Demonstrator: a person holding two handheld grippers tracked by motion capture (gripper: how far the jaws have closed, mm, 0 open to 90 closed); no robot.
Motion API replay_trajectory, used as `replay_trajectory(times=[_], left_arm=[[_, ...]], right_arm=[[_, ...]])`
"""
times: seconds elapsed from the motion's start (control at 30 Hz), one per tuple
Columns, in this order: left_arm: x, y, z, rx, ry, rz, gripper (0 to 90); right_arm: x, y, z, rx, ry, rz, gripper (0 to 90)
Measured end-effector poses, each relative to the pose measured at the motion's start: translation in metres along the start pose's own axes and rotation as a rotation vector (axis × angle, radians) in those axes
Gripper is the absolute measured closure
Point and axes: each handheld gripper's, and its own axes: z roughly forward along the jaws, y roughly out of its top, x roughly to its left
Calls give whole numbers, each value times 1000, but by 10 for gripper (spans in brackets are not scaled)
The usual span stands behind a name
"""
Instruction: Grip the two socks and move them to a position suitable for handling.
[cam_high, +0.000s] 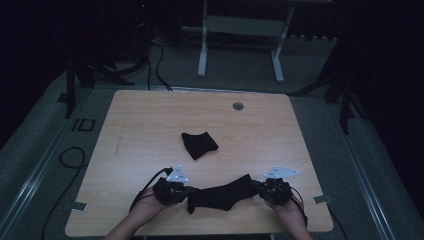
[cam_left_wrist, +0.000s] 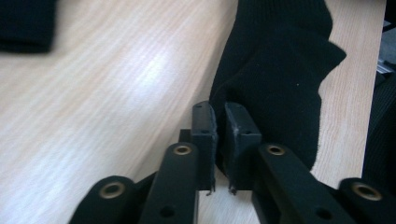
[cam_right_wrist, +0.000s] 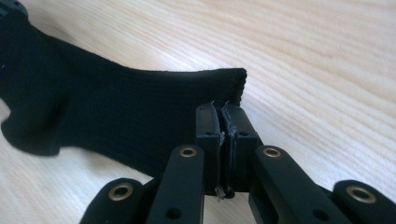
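The long black knitted sock (cam_high: 220, 196) lies stretched across the near edge of the pale wooden table (cam_high: 150, 120), its length running between the left gripper (cam_high: 186, 191) and right gripper (cam_high: 258, 186), each pinched on one end

The high view is dim and grainy — the tabletop (cam_high: 150, 120) is the one lit patch, and the frame's corners fall to near black. Both gripper views are far brighter. In the left gripper view a soft white glare sits upper centre on the wood, and the upper left corner is blurred — perhaps motion. The black sock (cam_right_wrist: 93, 116) shows knit ribs sharply.
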Motion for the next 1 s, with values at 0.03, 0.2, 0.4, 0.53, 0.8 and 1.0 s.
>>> replay_trajectory(times=[0.03, 0.2, 0.4, 0.53, 0.8, 1.0], left_arm=[[-1, 0, 3, 11, -5, 4, 782], [-4, -2, 12, 23, -6, -1, 686], [-7, -4, 12, 19, -6, -2, 657], [-12, -3, 13, 5, -21, -10, 656], [-19, -2, 29, 56, -33, -5, 618], [-20, -1, 30, 48, -39, -10, 873]], right_arm=[[-1, -2, 1, 2, -9, -2, 857], [-7, -7, 1, 15, -27, 1, 857], [-19, -13, -3, 13, -73, 27, 856], [-25, -16, -5, 12, -94, 43, 853], [-25, -17, -2, 23, -101, 39, 851], [-25, -16, -2, 22, -104, 39, 851]])
